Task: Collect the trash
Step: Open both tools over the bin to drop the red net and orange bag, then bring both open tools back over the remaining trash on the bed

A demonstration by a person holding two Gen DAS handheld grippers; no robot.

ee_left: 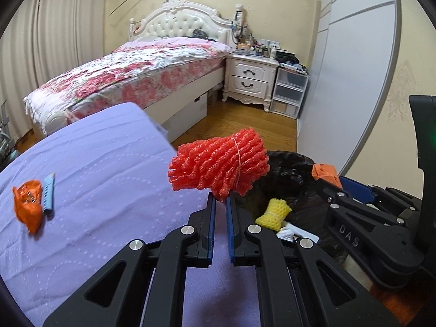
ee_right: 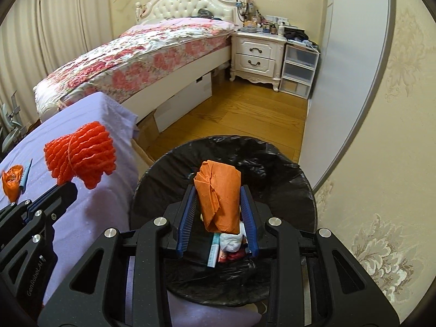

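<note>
Black-lined round trash bin (ee_right: 299, 179) beside the lavender cloth's edge (ee_right: 120, 125), right gripper (ee_right: 219, 204) clamping a crumpled orange paper wad (ee_right: 218, 196) above its mouth, left gripper (ee_left: 220, 204) pinched tight on a red foam-net bundle (ee_left: 218, 166) at the rim, open wooden floor (ee_right: 245, 114) beyond.

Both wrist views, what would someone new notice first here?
The bright red foam netting roll stands out first, pinched at its lower edge by the left gripper above the edge of the purple cloth. Next is the orange paper wad clamped in the right gripper directly over the black-lined bin, which already holds trash. An orange wrapper lies on the cloth, far left.
</note>
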